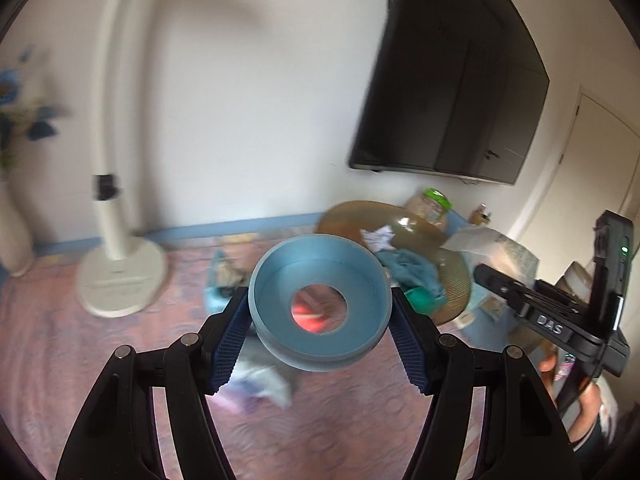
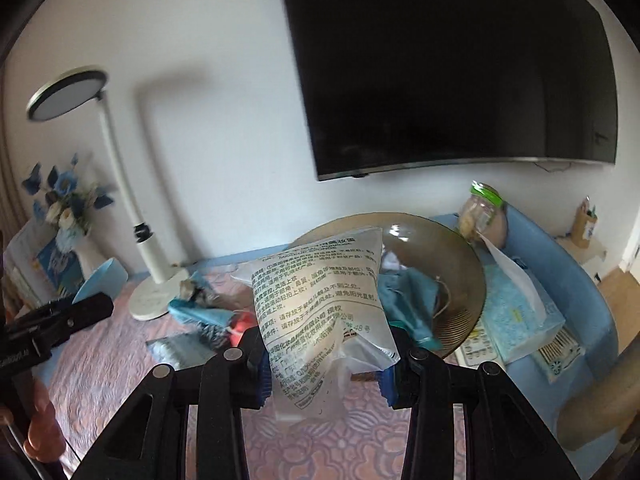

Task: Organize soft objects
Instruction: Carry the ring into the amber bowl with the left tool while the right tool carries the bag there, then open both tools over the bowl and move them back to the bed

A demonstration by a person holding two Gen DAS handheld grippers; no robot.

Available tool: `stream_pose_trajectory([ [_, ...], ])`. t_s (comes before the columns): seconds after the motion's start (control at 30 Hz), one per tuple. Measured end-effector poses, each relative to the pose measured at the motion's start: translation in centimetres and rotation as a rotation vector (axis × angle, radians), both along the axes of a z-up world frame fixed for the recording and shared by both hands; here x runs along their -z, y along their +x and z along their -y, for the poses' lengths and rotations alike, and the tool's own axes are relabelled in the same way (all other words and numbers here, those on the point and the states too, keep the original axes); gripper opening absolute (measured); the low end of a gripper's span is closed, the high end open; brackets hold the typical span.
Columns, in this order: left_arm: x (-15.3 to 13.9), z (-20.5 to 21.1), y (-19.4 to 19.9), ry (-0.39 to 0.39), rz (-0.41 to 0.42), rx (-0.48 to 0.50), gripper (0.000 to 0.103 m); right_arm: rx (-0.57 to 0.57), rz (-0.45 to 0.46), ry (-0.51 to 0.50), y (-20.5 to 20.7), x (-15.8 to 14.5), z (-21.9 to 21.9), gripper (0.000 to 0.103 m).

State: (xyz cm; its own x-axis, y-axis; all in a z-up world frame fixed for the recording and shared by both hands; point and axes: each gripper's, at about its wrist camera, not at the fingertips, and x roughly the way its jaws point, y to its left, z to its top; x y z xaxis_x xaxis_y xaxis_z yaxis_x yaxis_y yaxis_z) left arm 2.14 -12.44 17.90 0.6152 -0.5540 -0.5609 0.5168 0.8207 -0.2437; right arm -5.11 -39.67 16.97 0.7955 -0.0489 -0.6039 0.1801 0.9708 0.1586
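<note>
Aloft: blue bowl (image 1: 319, 307) (clamped), packet (image 2: 320, 316).

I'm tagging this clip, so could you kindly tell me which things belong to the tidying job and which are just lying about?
Job:
blue ring bowl, in left gripper
printed plastic pouch, in right gripper
teal cloth
glass dish

Lying about:
desk lamp
television
tissue box
jar

Blue ring-shaped bowl (image 1: 320, 304) clamped in the left gripper (image 1: 320, 324).

Held above a pink patterned cloth (image 1: 100, 360), its centre hole showing something red below. Behind the bowl to the right, a brown glass dish (image 1: 448, 276) with teal fabric (image 1: 412, 272); to the left, a white lamp base (image 1: 120, 280). Right gripper (image 1: 560, 304) at far right.
</note>
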Motion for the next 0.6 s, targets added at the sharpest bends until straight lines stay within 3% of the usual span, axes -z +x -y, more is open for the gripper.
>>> stream_pose_trajectory([
  [0.2, 1.7, 8.9, 4.1, 0.018, -0.047, 0.084, 0.065, 0.077, -0.087, 0.119, 4.8, 1.1, 5.5, 0.039],
  [0.27, 2.3, 11.2, 4.6, 0.067, -0.006, 0.058, 0.067, 0.08, -0.131, 0.144, 6.3, 1.9, 6.5, 0.05],
  [0.33, 2.9, 12.7, 5.1, 0.087, 0.017, 0.041, 0.08, 0.08, -0.174, 0.183, 7.0, 2.9, 7.6, 0.059],
  [0.43, 3.9, 13.2, 5.8, 0.064, -0.037, 0.052, 0.082, 0.072, -0.174, 0.242, 6.0, 3.6, 8.6, 0.059],
  [0.6, 3.0, 10.9, 4.6, 0.035, -0.057, 0.03, 0.082, 0.082, -0.15, 0.275, 2.7, 3.2, 9.0, 0.06],
])
